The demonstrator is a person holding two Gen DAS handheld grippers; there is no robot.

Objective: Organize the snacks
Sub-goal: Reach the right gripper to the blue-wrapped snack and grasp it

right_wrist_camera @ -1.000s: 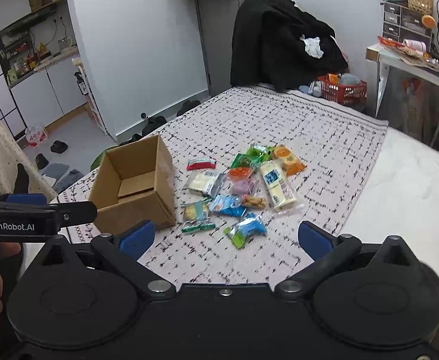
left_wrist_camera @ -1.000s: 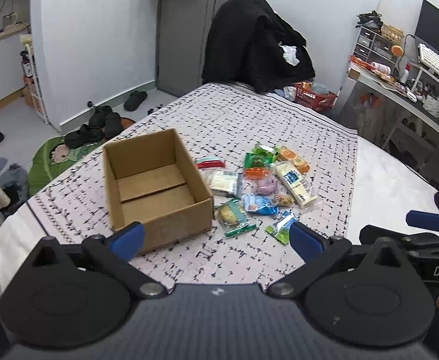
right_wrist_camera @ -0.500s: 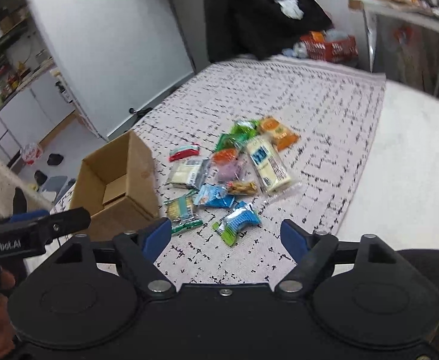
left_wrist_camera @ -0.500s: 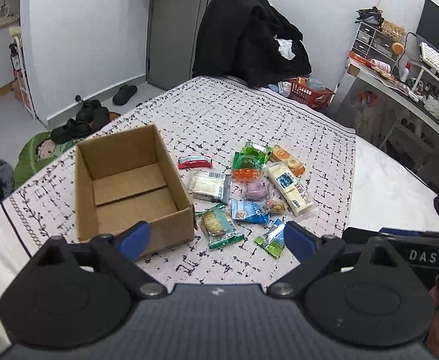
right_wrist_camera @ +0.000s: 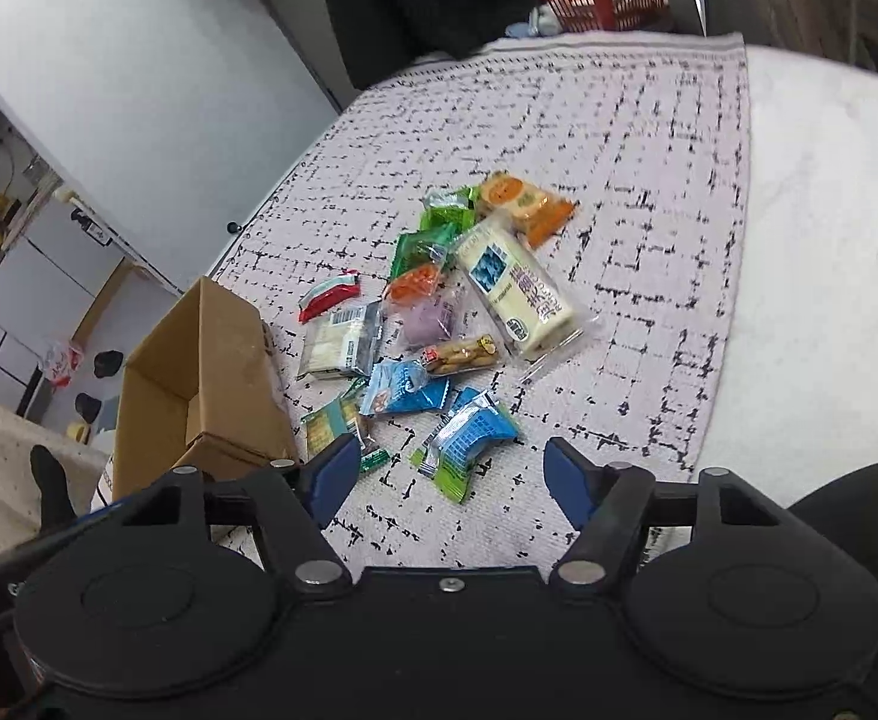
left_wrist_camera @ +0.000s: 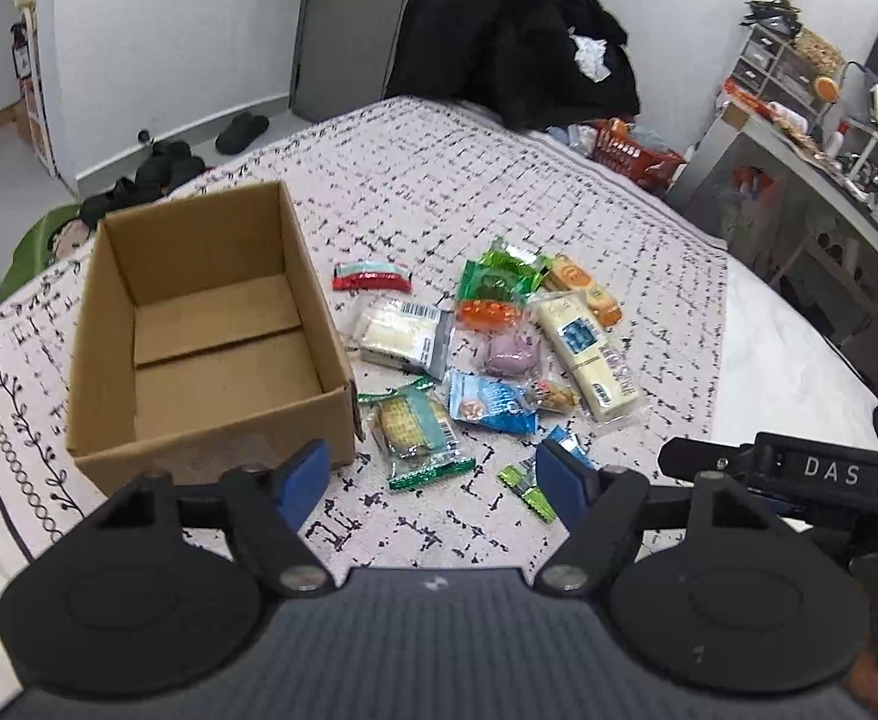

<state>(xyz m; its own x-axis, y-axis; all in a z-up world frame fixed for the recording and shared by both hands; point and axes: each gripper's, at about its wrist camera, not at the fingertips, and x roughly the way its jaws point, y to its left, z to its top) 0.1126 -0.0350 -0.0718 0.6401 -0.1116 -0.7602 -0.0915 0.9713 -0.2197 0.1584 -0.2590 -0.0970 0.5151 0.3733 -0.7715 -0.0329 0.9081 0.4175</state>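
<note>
You are on the approach: both grippers, left gripper (left_wrist_camera: 430, 477) and right gripper (right_wrist_camera: 451, 477), hold nothing, jaws just narrowing yet apart. Snacks (left_wrist_camera: 487, 354) lie at three o'clock of the empty box (left_wrist_camera: 199, 324); next, descend onto the nearest packet (right_wrist_camera: 469, 438).

A lived-in bedroom at home.
A bed under a white black-patterned cotton blanket (left_wrist_camera: 499, 192), dark slippers (left_wrist_camera: 241, 132) on the floor, a black coat heaped over a chair (left_wrist_camera: 511, 30), a cluttered grey desk (left_wrist_camera: 799, 168).
</note>
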